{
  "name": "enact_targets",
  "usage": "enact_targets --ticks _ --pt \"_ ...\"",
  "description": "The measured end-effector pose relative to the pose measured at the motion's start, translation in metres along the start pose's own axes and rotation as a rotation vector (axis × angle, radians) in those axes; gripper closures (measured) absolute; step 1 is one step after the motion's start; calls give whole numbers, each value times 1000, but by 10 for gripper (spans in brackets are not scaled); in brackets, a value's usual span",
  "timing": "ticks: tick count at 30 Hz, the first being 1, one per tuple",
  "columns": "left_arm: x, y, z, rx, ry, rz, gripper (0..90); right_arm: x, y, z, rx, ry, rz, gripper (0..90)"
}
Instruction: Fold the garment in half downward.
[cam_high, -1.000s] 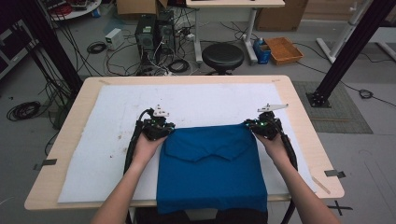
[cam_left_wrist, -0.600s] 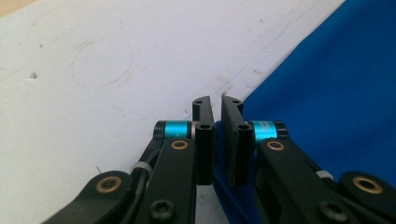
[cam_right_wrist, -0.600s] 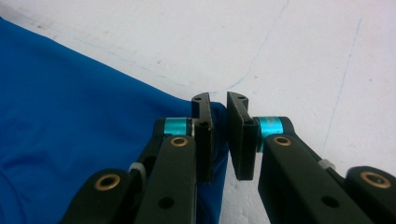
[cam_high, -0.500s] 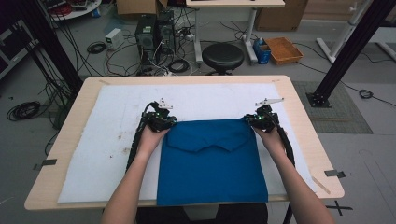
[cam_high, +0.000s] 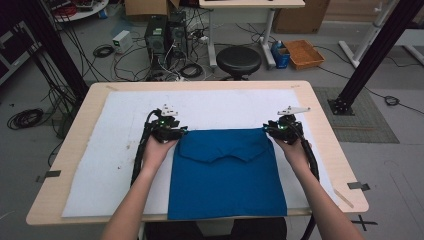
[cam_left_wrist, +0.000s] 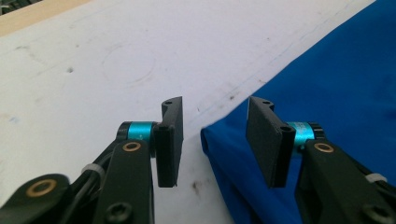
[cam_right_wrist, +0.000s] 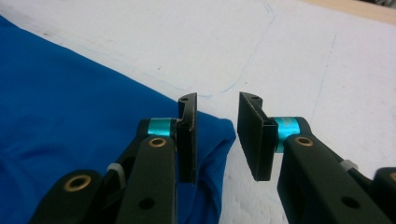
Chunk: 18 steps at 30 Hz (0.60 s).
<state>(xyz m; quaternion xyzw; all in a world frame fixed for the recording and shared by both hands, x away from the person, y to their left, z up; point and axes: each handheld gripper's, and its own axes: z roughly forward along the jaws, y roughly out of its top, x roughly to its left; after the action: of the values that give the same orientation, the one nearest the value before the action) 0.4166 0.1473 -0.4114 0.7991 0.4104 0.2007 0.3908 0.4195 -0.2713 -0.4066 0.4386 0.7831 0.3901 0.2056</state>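
— Start at the fingers. What do they hold?

— Nothing. The left gripper (cam_left_wrist: 215, 140) stands with a clear gap between its jaws, which have just been opening; the corner of the blue cloth (cam_left_wrist: 327, 116) lies between them on the mat, untouched by either pad. The right gripper (cam_right_wrist: 217, 140) stands narrower but also parted, its jaws likewise just opening, the cloth's corner lying beside and under its left pad, not pinched as far as I can judge.

— And where does the cloth lie?

— In the high view, centre of the frame and running to the lower edge, flat on the white mat (cam_high: 125, 165). The left gripper (cam_high: 172, 131) sits at its upper left corner, the right gripper (cam_high: 280, 128) at its upper right. The near edge hangs over the table (cam_high: 65, 150) front.

— Progress?

— One fold looks done: a flap with a pointed edge lies across the upper part, and both corners appear released. In my judgement the cloth is still large; further folds, probably side to side, remain.
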Motion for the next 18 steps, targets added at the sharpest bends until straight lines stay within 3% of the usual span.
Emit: enact_targets --ticks 3,9,14,18 --pt "-6 -12 -16 13 -10 -35 562 6 -8 -15 -20 -5 5 649" --pt "-23 -39 -30 70 -88 -142 570 20 -28 -33 -10 14 16 640" --pt "-29 -46 -22 109 -92 -177 613 23 -41 -27 36 32 48 641" --pt "-30 -44 -17 122 -91 -171 677 20 -44 -24 41 31 69 640"
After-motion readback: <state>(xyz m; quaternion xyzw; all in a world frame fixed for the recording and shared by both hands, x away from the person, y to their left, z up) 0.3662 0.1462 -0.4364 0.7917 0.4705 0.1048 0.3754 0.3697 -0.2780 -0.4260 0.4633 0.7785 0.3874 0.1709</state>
